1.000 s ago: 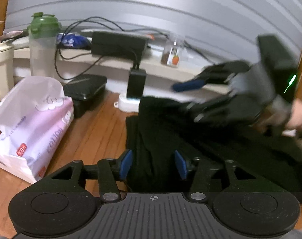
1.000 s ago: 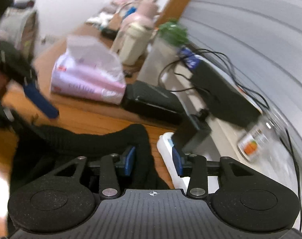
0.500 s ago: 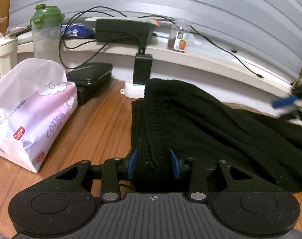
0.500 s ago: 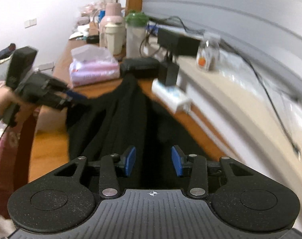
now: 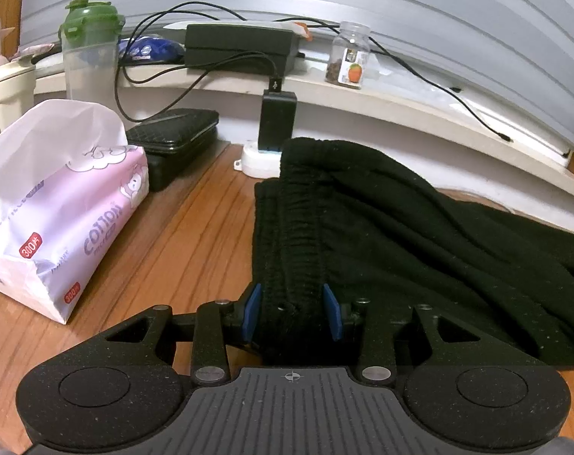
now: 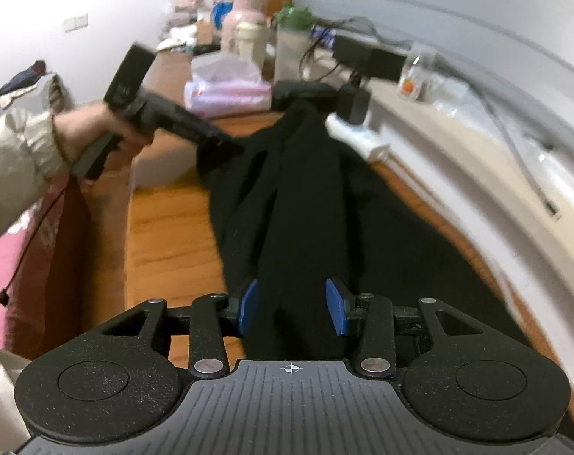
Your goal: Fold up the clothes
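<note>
Since a second ago the right gripper (image 6: 292, 311) has swung away from the left one to the far end of the black trousers (image 5: 381, 235), which now lie stretched along the wooden table (image 5: 180, 250) beside the windowsill. The left gripper (image 5: 292, 313) has just been closing, and its blue fingers (image 5: 252, 313) now pinch the bunched waistband. The right gripper's fingers (image 6: 336, 311) clamp a fold of the dark cloth. A pink tissue pack (image 5: 59, 208) sits left of the waistband.

tissue pack (image 5: 59, 204) | green-lidded bottle (image 5: 91, 53) | black case (image 5: 177, 140) | spice jar (image 5: 349, 57) | wooden table (image 5: 180, 250)
</note>
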`<state>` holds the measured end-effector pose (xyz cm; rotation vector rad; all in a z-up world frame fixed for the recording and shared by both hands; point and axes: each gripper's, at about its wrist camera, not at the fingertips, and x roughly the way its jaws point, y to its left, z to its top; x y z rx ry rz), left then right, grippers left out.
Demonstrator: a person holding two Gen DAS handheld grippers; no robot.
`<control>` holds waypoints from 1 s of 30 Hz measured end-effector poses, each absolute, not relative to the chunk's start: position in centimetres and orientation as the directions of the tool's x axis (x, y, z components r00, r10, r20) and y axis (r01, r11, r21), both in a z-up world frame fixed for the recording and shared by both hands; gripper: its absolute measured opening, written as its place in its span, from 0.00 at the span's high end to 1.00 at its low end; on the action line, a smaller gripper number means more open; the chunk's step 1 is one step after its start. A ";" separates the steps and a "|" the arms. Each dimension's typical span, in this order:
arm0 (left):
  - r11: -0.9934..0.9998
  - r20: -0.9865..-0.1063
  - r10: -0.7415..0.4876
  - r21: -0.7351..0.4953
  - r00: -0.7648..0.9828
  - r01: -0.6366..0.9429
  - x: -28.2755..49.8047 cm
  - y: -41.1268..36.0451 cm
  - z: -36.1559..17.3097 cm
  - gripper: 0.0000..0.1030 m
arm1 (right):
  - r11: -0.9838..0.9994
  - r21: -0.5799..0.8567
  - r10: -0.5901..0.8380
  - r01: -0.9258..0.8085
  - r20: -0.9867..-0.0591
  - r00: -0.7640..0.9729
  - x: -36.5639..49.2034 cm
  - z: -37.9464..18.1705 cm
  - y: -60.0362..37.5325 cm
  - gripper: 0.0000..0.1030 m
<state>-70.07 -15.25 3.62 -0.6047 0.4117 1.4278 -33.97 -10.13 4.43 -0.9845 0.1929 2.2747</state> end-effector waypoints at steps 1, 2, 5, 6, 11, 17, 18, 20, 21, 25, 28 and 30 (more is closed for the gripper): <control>0.034 -0.605 0.789 -0.139 0.112 -0.990 -70.0 -15.2 3.6 0.61 | -0.782 -0.118 0.500 -0.612 -0.705 -0.503 -34.4 3.9 -10.2 0.61; 0.034 -0.606 0.788 -0.136 0.110 -0.990 -70.0 -15.2 3.6 0.61 | -0.783 -0.122 0.497 -0.610 -0.714 -0.494 -34.9 3.4 -10.2 0.61; 0.035 -0.609 0.786 -0.131 0.109 -0.991 -70.0 -15.2 3.6 0.61 | -0.777 -0.144 0.507 -0.613 -0.721 -0.472 -35.4 2.7 -10.3 0.61; 0.037 -0.609 0.785 -0.131 0.110 -0.991 -70.0 -15.1 3.6 0.61 | -0.775 -0.152 0.510 -0.613 -0.723 -0.466 -35.4 2.6 -10.3 0.61; 0.044 -0.607 0.786 -0.135 0.117 -0.990 -70.3 -15.2 3.5 0.61 | -0.772 -0.174 0.514 -0.612 -0.738 -0.438 -34.4 2.0 -9.9 0.90; 0.044 -0.607 0.787 -0.127 0.113 -0.991 -70.3 -15.3 3.4 0.61 | -0.701 -0.266 0.632 -0.661 -0.661 -0.404 -32.5 5.2 -8.3 0.93; 0.043 -0.608 0.786 -0.125 0.111 -0.991 -70.3 -15.3 3.4 0.61 | -0.676 -0.295 0.665 -0.675 -0.639 -0.387 -32.2 5.8 -7.6 0.93; 0.041 -0.608 0.787 -0.121 0.107 -0.992 -70.2 -15.3 3.4 0.61 | -0.619 -0.335 0.724 -0.710 -0.595 -0.350 -31.6 6.6 -6.0 0.93; 0.041 -0.608 0.787 -0.119 0.106 -0.992 -70.2 -15.4 3.4 0.61 | -0.585 -0.376 0.753 -0.719 -0.581 -0.309 -31.5 6.1 -4.9 0.93; 0.043 -0.611 0.785 -0.119 0.107 -0.992 -70.3 -15.4 3.4 0.61 | -0.535 -0.373 0.748 -0.758 -0.626 -0.220 -30.1 2.3 -0.2 0.92; 0.043 -0.609 0.785 -0.123 0.109 -0.991 -70.3 -15.5 3.5 0.61 | -0.543 -0.279 0.704 -0.792 -0.666 -0.248 -28.8 0.4 2.0 0.86; 0.045 -0.607 0.787 -0.119 0.109 -0.992 -70.3 -15.6 3.4 0.61 | -0.535 -0.245 0.709 -0.809 -0.650 -0.273 -27.9 0.5 2.4 0.93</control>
